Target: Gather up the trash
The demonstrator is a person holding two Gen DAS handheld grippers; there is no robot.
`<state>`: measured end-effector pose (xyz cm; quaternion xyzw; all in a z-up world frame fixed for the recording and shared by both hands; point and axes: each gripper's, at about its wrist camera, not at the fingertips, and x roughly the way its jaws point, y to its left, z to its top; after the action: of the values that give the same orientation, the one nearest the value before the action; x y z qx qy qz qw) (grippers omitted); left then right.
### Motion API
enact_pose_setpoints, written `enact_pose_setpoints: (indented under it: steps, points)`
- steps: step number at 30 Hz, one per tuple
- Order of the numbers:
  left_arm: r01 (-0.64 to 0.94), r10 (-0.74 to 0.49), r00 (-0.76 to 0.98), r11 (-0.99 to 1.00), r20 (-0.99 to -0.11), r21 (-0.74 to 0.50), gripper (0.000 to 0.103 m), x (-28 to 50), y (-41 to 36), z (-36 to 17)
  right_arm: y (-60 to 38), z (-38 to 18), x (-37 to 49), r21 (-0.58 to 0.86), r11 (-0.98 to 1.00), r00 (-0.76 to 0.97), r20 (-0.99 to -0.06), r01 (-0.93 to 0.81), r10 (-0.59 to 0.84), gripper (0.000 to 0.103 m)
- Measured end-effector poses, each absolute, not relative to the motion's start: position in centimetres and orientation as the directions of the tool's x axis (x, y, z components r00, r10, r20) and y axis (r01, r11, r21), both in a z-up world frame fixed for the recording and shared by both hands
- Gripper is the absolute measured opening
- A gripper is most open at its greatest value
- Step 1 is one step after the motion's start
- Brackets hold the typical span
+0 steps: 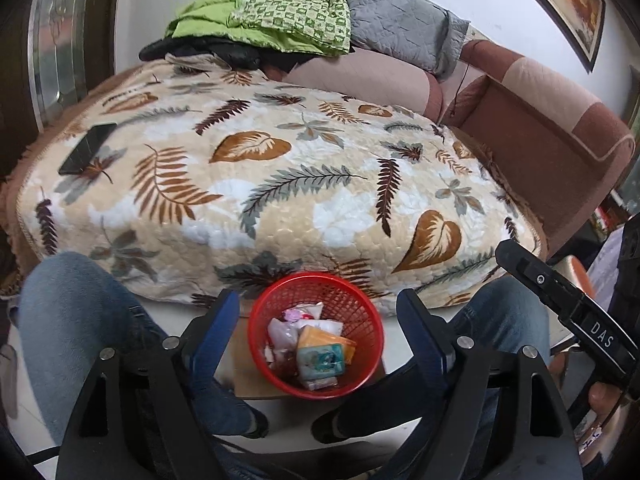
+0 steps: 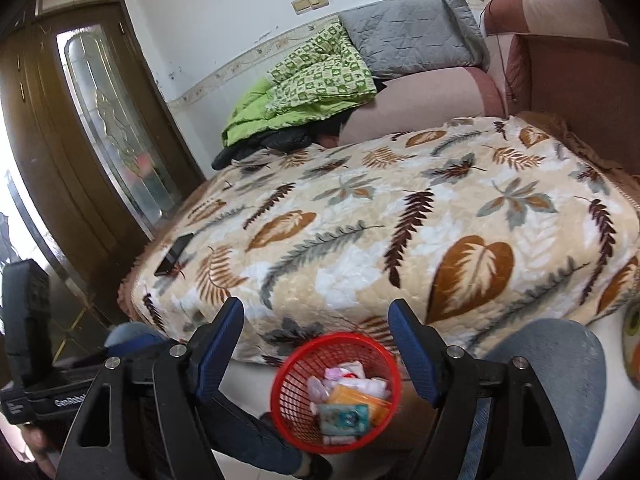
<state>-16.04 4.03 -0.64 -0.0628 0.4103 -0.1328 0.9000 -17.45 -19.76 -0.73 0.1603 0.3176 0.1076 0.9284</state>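
A red mesh basket (image 1: 256,344) stands on the floor between a person's feet, in front of the bed. It holds several wrappers and packets, among them an orange packet (image 1: 320,338) and a teal packet (image 1: 322,360). My left gripper (image 1: 316,308) hangs above the basket, open, with nothing between its blue fingers (image 1: 210,338). In the right wrist view the same basket (image 2: 394,364) sits low in the middle, and my right gripper (image 2: 316,316) is open and empty above it. The right gripper's body shows at the right edge of the left wrist view.
A bed with a leaf-patterned blanket (image 1: 248,184) fills the middle. A black phone (image 1: 86,148) lies on its left side. Green and grey quilts (image 1: 288,12) are piled at the back by a pink sofa (image 1: 552,132). A dark wooden door (image 2: 92,128) stands at the left. Jeans-clad legs (image 1: 68,312) flank the basket.
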Motion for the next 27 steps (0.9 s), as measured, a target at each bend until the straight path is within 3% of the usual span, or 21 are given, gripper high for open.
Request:
enact_pose_setpoints:
  steps: [10, 27]
  points:
    - [0.202, -0.253, 0.63, 0.966, -0.734, -0.16, 0.08, -17.3, 3.3, 0.2, -19.0, -0.3, -19.1, 0.281, 0.956, 0.765, -0.597, -0.083, 0.241, 0.079]
    - [0.194, -0.237, 0.631, 0.97, -0.739, -0.146, 0.081, -17.1, 3.5, 0.1, -19.1, -0.8, -18.6, 0.292, 0.953, 0.75, -0.613, -0.076, 0.247, 0.079]
